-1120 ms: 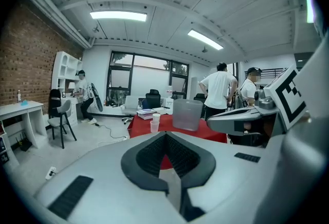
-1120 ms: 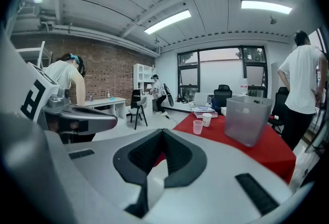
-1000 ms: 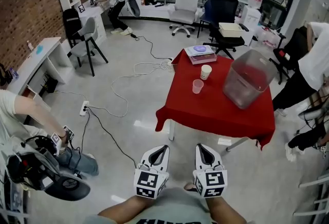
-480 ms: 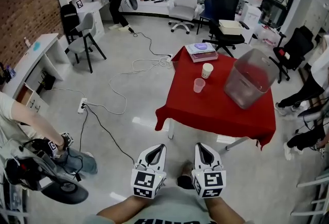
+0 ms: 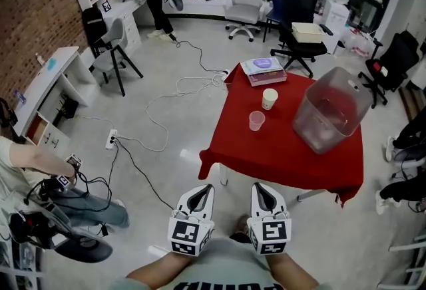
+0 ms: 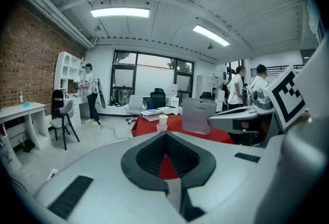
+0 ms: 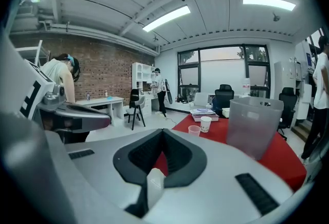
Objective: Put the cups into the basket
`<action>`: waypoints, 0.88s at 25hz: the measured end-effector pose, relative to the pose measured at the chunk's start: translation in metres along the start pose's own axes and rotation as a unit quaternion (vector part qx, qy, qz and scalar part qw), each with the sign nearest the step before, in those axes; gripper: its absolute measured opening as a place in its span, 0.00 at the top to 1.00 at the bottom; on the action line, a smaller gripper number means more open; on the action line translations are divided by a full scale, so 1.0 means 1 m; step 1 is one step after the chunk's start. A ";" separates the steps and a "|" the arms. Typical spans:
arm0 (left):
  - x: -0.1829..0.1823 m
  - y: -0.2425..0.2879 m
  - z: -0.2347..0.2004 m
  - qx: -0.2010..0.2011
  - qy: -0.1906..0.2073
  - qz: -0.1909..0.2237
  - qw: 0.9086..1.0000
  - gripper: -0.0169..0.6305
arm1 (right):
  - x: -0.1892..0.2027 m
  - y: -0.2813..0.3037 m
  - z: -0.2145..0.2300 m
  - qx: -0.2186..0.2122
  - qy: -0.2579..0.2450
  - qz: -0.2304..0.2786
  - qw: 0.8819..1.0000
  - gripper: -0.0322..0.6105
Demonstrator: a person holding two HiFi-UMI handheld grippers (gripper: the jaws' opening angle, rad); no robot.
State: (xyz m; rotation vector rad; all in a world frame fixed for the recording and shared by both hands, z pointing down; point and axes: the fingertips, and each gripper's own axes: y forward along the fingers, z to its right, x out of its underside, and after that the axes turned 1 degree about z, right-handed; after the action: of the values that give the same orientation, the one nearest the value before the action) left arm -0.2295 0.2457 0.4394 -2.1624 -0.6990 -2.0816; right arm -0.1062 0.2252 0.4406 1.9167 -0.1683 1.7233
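Both cups now sit slightly lower in the head view than a second ago, so the table [image 5: 279,155] has drawn nearer. Nothing of the task is done yet. The white cup [image 5: 269,98] and the clear cup [image 5: 256,120] stand on the table left of the empty basket [image 5: 331,109], apart from it, with the clear one nearer the person. Each cup is upright, mouth up and long axis vertical, and the basket also opens upward. The left gripper [image 5: 203,192] and right gripper [image 5: 261,190] are well short of the basket, each with its fingers together on nothing. Both cups are left to be picked up and dropped in.
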 end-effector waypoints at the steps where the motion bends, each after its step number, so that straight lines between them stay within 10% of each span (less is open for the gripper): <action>1: -0.003 0.009 0.002 -0.001 0.002 -0.001 1.000 0.97 | -0.002 0.005 0.008 -0.002 -0.001 -0.001 1.000 0.93; 22: -0.047 0.134 0.046 -0.028 0.019 -0.005 0.999 0.97 | -0.016 0.062 0.140 -0.029 0.003 -0.005 1.000 0.93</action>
State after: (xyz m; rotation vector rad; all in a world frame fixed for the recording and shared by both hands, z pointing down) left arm -0.1380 0.1287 0.4255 -2.1443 -0.6566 -2.1661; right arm -0.0137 0.1024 0.4416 1.8672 -0.2035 1.7005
